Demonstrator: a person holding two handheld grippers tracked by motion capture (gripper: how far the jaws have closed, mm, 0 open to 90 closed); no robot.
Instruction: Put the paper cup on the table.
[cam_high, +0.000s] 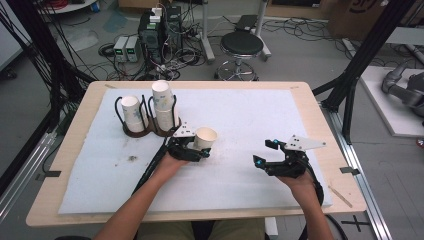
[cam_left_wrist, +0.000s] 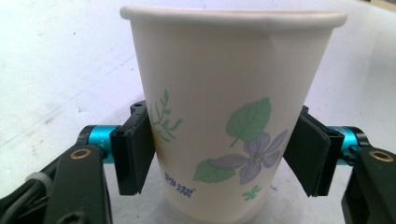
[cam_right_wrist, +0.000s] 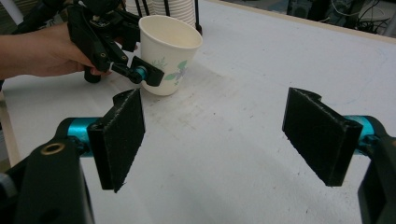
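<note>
The left gripper (cam_left_wrist: 219, 158) has its jaws closed on a paper cup (cam_left_wrist: 229, 107), one black pad pressed to each side of the cup's lower half. The cup stands upright with its mouth open to the top, and a leaf-and-flower print faces the left gripper view. In the high view the cup (cam_high: 205, 138) sits on the white mat (cam_high: 240, 190) near the middle of the desk (cam_high: 70, 150), a little left of centre, with the left gripper (cam_high: 200, 150) just on its near side and the left hand (cam_high: 170, 164) behind it.

The right gripper (cam_right_wrist: 224, 140) has its jaws wide apart with nothing between them but bare mat. In the high view the right gripper (cam_high: 267, 154) lies to the right of the cup, well apart from it, held by the right hand (cam_high: 302, 182). The right gripper view looks across the mat at the cup (cam_right_wrist: 169, 51) and the left gripper's pad on it.

At the far left of the mat stands a dark wire holder (cam_high: 147, 127) with two bays. The left bay holds a single upturned cup (cam_high: 132, 112); the right bay holds a taller stack of cups (cam_high: 164, 102). The held cup is just right of and nearer than this holder.

Beyond the desk the floor carries a round stool (cam_high: 242, 47) and electronic boxes (cam_high: 152, 32) amid cables.
</note>
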